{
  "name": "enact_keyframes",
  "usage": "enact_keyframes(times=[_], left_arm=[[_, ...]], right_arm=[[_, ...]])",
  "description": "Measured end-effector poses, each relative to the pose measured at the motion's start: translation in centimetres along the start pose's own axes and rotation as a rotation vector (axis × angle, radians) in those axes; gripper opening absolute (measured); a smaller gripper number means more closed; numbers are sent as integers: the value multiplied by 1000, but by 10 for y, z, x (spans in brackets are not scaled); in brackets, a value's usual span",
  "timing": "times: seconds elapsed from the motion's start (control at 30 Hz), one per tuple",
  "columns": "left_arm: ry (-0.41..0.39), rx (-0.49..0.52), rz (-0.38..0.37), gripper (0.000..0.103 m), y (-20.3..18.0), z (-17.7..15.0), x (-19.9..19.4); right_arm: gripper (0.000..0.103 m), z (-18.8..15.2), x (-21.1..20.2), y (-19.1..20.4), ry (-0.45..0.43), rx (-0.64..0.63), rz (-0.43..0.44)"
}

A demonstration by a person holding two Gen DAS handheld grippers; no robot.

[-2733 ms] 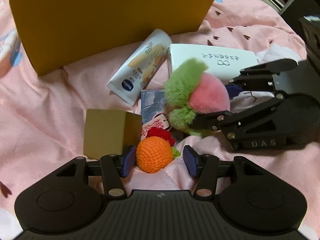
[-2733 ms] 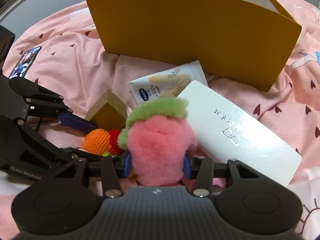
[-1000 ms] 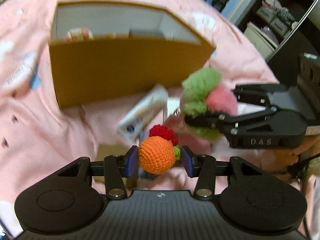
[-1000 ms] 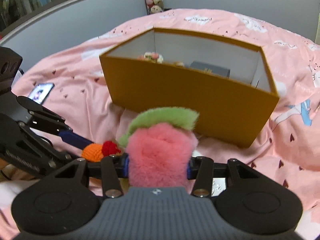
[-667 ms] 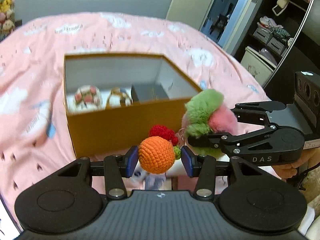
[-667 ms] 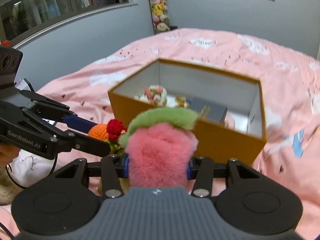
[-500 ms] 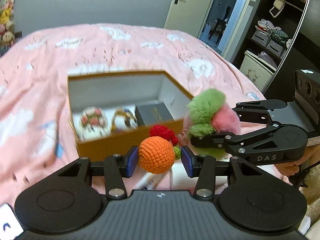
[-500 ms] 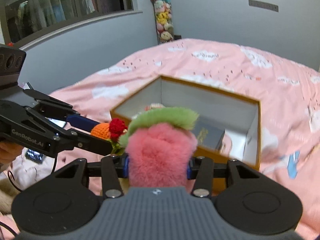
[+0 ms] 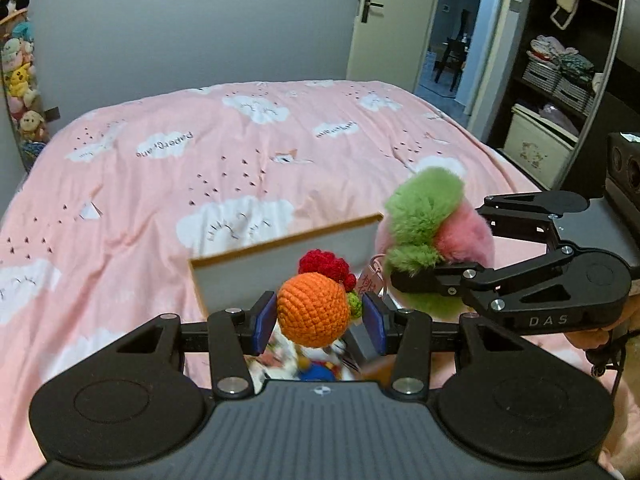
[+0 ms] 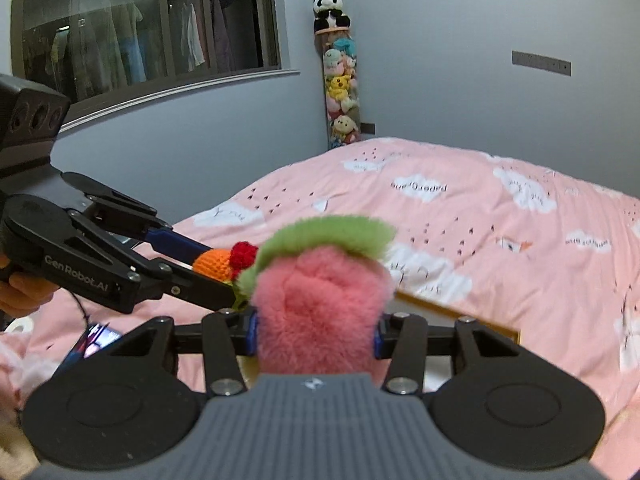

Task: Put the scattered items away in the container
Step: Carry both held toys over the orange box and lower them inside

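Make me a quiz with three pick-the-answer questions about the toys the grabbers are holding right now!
1. Where is the orange crochet ball?
A. lying on the bedspread
B. between the left gripper's fingers, above the box
C. on the shelf

2. What colours is the fluffy toy?
A. blue and white
B. all yellow
C. pink with green

3. How is the right gripper?
A. shut on the fluffy toy
B. wide open
C. holding a phone

Answers: 1 B, the blue pads press the ball over the box wall. 2 C, pink fur with a green top. 3 A, the fur fills the gap between its fingers.
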State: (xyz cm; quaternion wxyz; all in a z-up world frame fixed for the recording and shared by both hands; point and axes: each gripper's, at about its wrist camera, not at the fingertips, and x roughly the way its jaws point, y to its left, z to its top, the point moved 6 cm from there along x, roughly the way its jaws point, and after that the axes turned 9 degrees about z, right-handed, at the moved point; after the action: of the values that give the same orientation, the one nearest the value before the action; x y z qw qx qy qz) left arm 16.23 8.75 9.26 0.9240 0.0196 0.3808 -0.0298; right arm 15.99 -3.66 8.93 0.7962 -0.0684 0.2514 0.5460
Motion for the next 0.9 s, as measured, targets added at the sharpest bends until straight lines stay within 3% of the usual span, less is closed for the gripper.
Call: enact_keyframes(times=[0.2,0.57,0.7,0.9], left_arm=[[28,-12,55,54,18,19,29],[114,-75,29,54,39,15,100],[169,-49,35,54,41,6,122],[245,67,56,54,37,-8,139]], right_arm=[[50,9,40,-31,28,27,-23],[50,-6,109,-75,119,149,-13],[50,-15,128,-84,160,170,-17],[50,-35,157,-91,247,184,9]])
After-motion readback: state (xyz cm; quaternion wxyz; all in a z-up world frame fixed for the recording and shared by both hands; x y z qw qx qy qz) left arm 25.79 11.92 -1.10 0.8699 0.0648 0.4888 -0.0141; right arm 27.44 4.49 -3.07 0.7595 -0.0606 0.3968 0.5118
